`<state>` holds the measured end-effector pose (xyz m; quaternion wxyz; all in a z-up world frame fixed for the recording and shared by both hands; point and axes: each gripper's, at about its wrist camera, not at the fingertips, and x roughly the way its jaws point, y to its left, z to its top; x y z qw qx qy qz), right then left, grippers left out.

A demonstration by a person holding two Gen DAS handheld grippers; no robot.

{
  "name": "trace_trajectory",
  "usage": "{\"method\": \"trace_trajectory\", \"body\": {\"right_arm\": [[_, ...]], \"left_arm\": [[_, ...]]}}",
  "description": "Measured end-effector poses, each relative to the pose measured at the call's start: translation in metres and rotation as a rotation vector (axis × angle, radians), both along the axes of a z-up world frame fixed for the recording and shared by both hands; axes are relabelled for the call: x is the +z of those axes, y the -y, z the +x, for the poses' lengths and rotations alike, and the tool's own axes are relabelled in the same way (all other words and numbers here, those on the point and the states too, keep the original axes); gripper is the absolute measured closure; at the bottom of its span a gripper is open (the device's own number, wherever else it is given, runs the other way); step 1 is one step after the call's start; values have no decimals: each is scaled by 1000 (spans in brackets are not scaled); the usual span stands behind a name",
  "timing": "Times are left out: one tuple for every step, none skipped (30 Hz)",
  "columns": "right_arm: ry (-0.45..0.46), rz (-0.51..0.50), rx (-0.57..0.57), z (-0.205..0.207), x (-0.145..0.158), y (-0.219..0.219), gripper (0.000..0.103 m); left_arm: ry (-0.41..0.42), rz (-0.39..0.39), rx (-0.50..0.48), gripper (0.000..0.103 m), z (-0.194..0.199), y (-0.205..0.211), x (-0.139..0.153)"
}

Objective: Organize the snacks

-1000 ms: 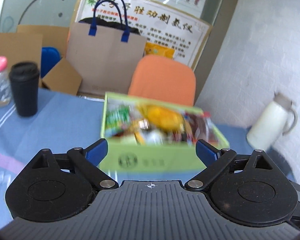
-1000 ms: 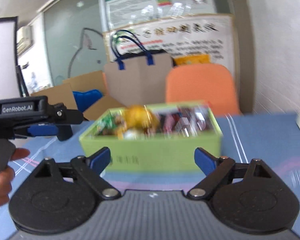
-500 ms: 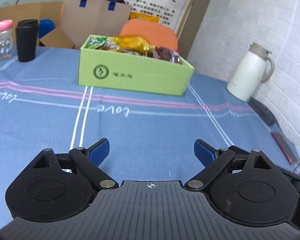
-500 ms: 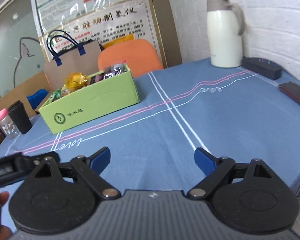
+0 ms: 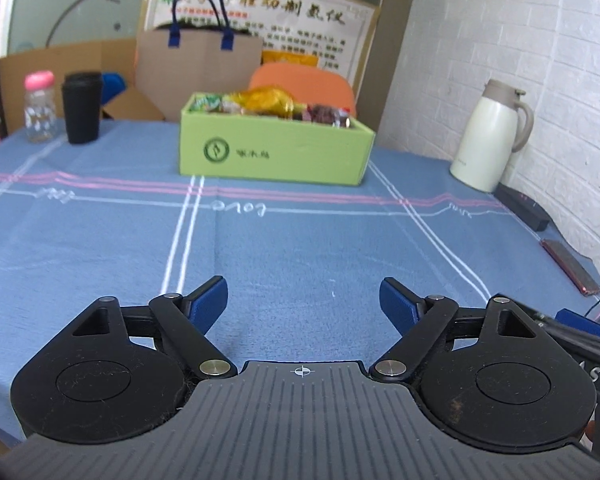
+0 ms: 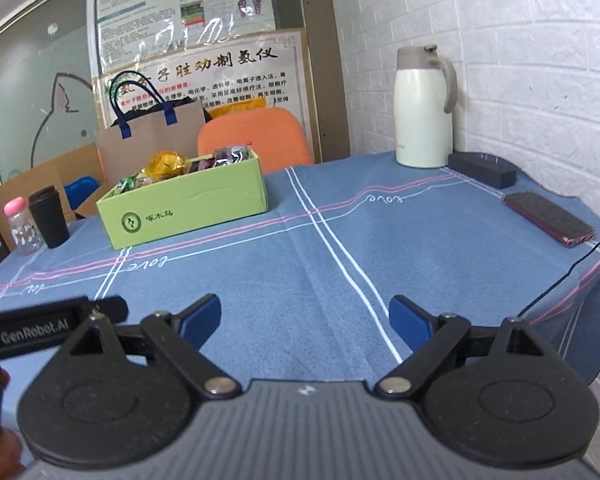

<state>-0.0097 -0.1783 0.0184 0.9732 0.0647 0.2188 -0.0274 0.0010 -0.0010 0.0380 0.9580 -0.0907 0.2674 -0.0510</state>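
A green cardboard box (image 5: 274, 151) (image 6: 184, 208) full of wrapped snacks (image 5: 266, 102) (image 6: 166, 166) stands on the far part of the blue tablecloth (image 5: 292, 248). Both grippers hover low over the near part of the table, well short of the box. My left gripper (image 5: 303, 300) has its jaws wide and closing, with nothing between them. My right gripper (image 6: 305, 320) is open and empty. The left gripper's body (image 6: 40, 330) shows at the lower left of the right wrist view, beside a hand.
A cream thermos jug (image 5: 494, 136) (image 6: 422, 108), a black case (image 6: 482, 170) and a red-edged phone (image 6: 548, 218) lie along the right side by the brick wall. A black cup (image 5: 81, 107) and pink-capped bottle (image 5: 40, 106) stand far left. An orange chair (image 5: 304, 82) and paper bag (image 5: 198, 66) are behind.
Both grippers have pulled back from right at the box to the near part of the table and dropped a little. The left jaws have narrowed slightly.
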Motion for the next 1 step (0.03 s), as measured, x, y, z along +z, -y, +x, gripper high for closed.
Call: {"method": "trace_trajectory", "body": {"right_arm": [[6, -9, 3, -4, 0, -1, 12]], "left_arm": [[9, -3, 6, 25, -5, -1, 3]]}}
